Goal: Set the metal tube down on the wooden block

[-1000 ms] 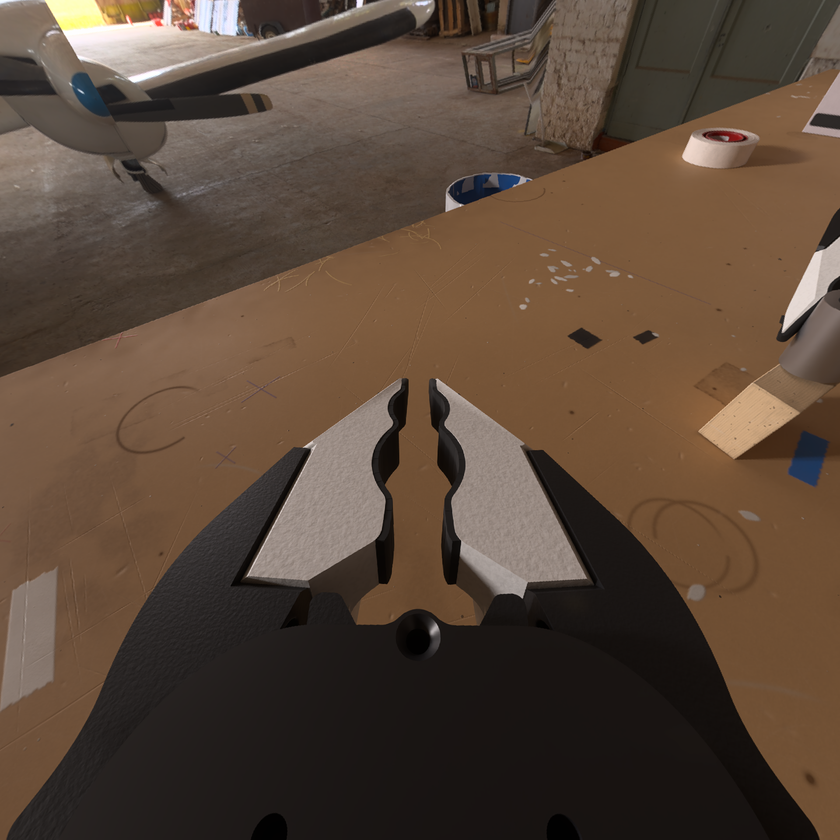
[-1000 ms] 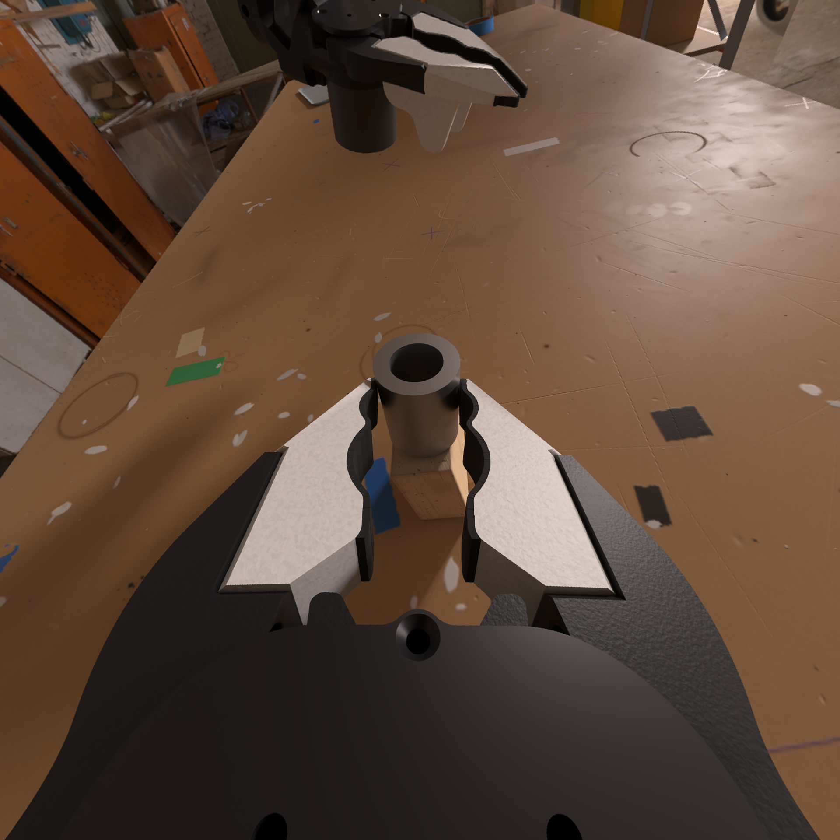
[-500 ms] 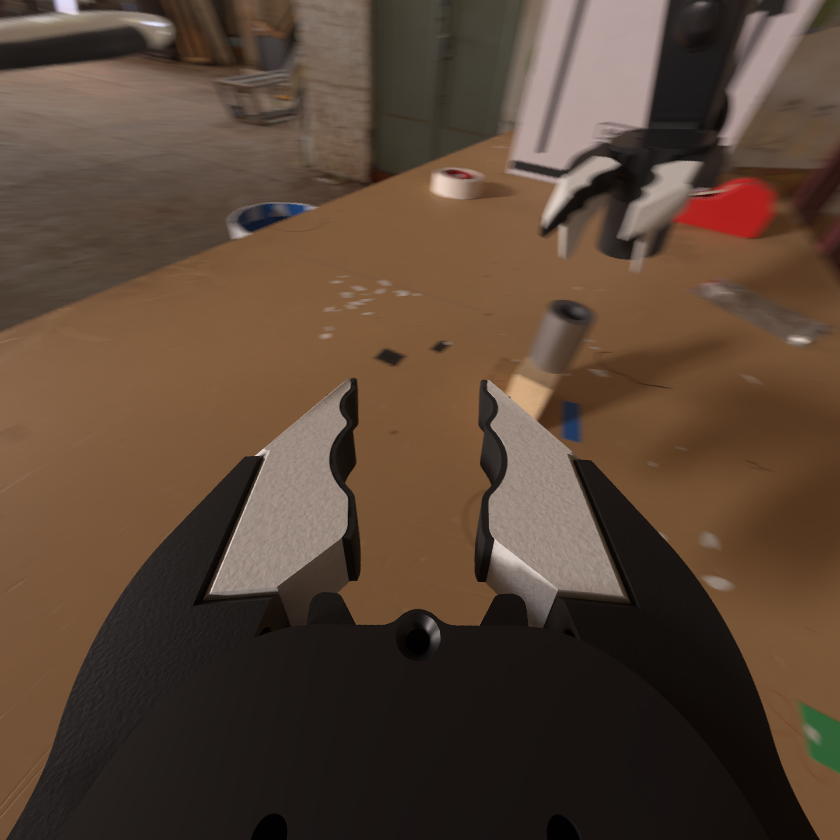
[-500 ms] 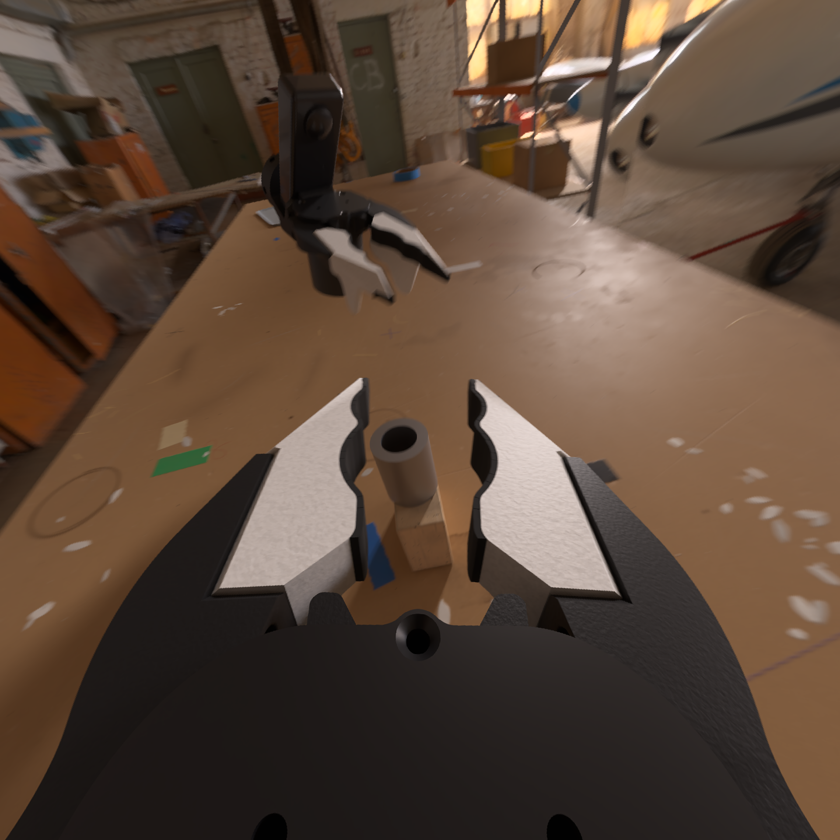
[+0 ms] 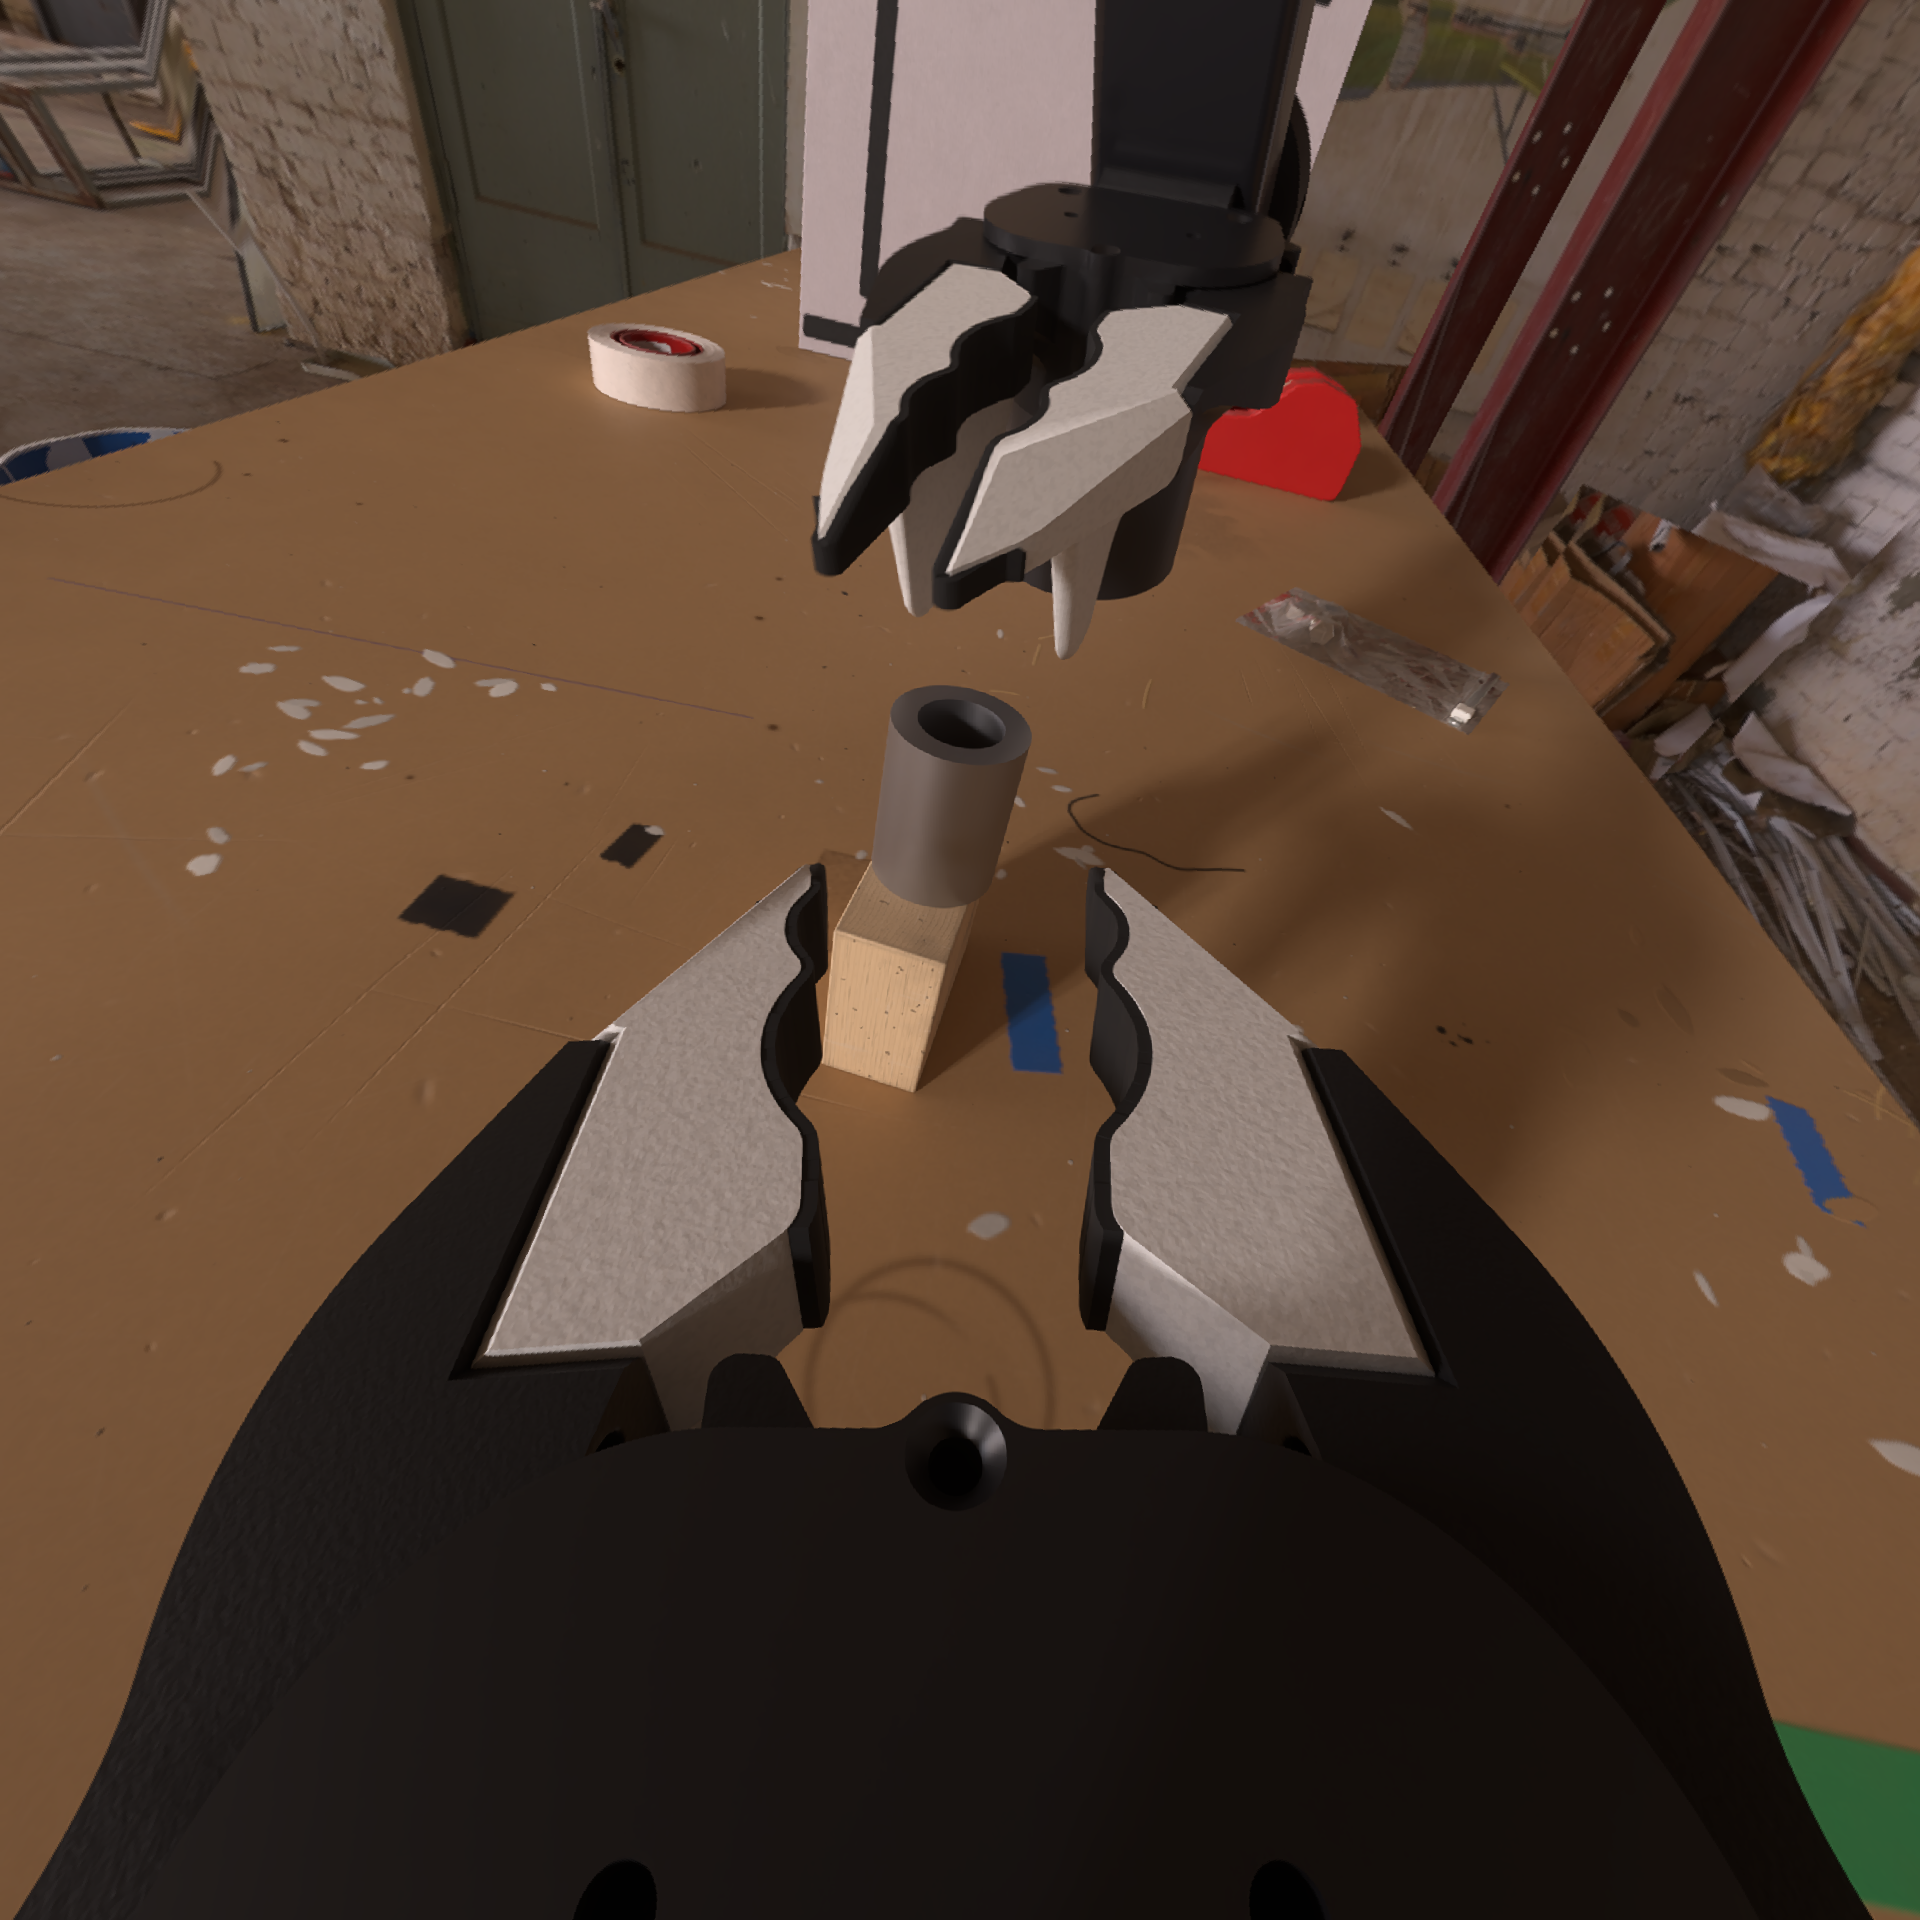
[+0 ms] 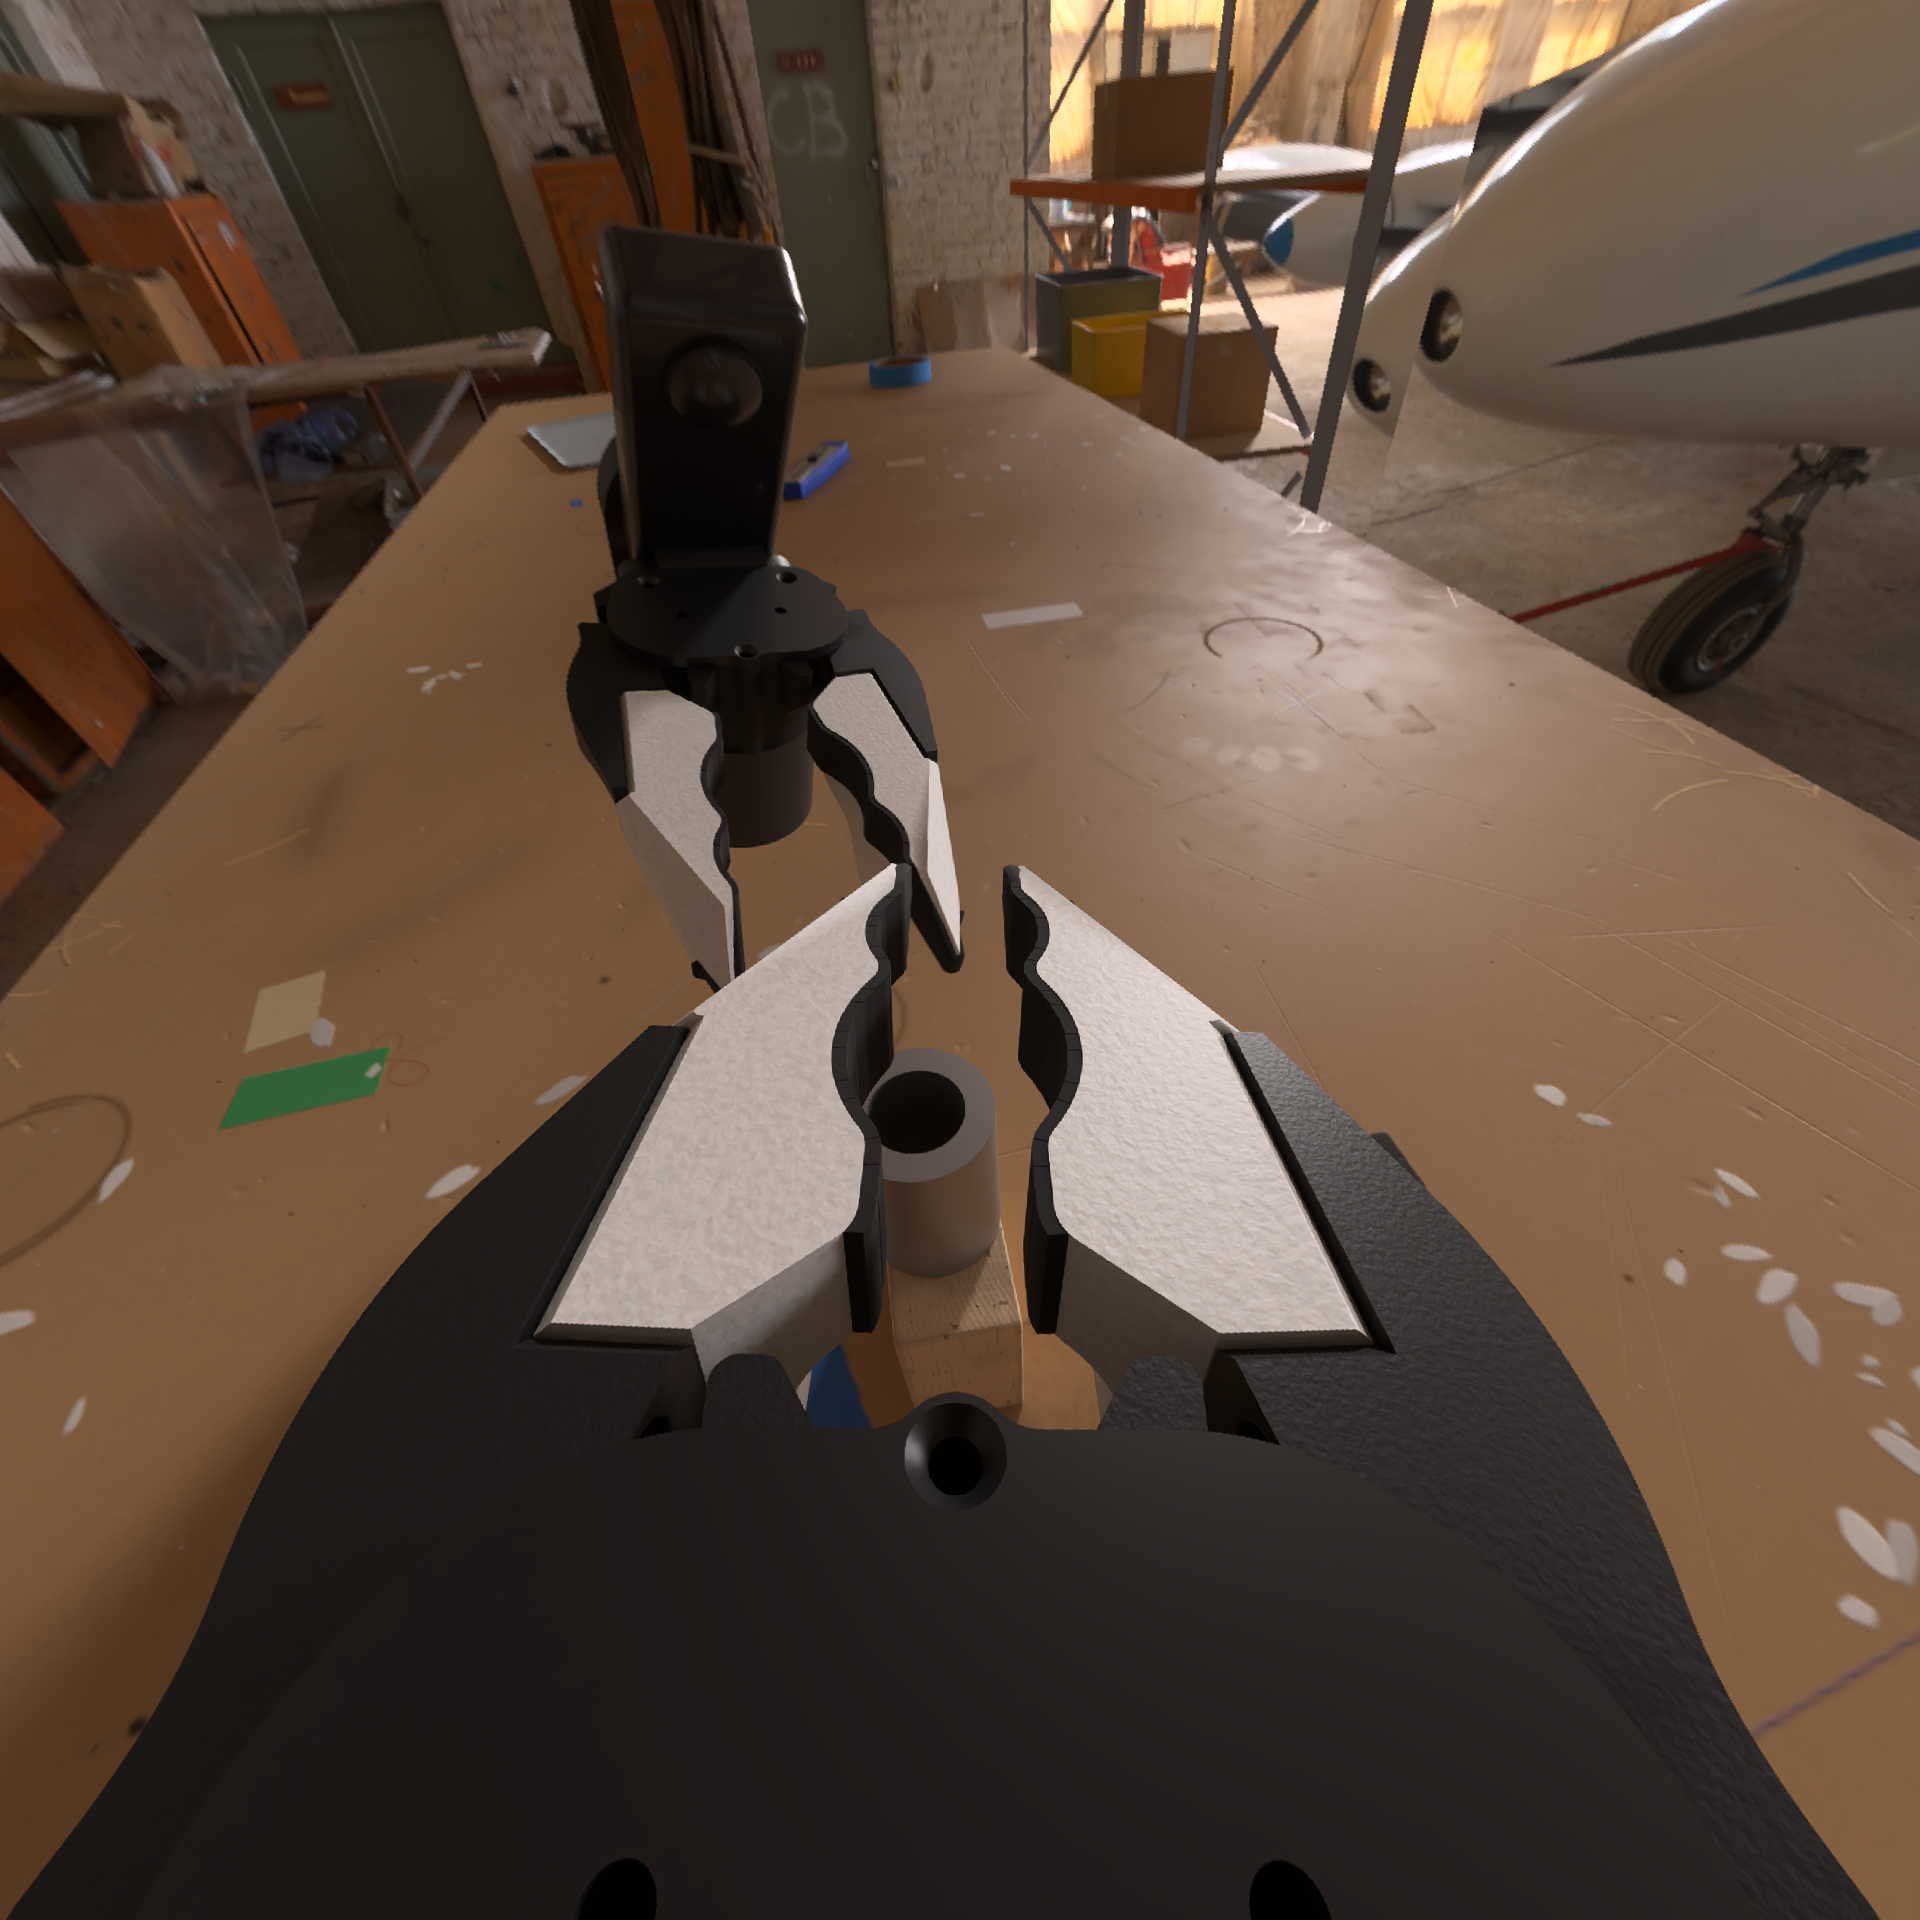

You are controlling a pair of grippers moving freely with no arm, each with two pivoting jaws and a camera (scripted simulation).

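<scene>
Metal tube (image 5: 951,798): short grey hollow cylinder, standing on end on top of the wooden block (image 5: 891,985), long axis near upright with a slight lean, bore facing up. Block rests on the tabletop (image 5: 416,1039) beside a blue tape strip (image 5: 1031,1011). Right hand-held gripper (image 6: 956,883): jaws parted, empty, poised above the tube and the nearer of the two; tube lies below and between its fingers, untouched. Left hand-held gripper (image 5: 951,883): jaws spread wide, empty, low in front of the block. Change from a second ago: right gripper then clasped the tube, since released and lifted; left gripper, then nearly closed and aimed elsewhere, now faces the stack.
</scene>
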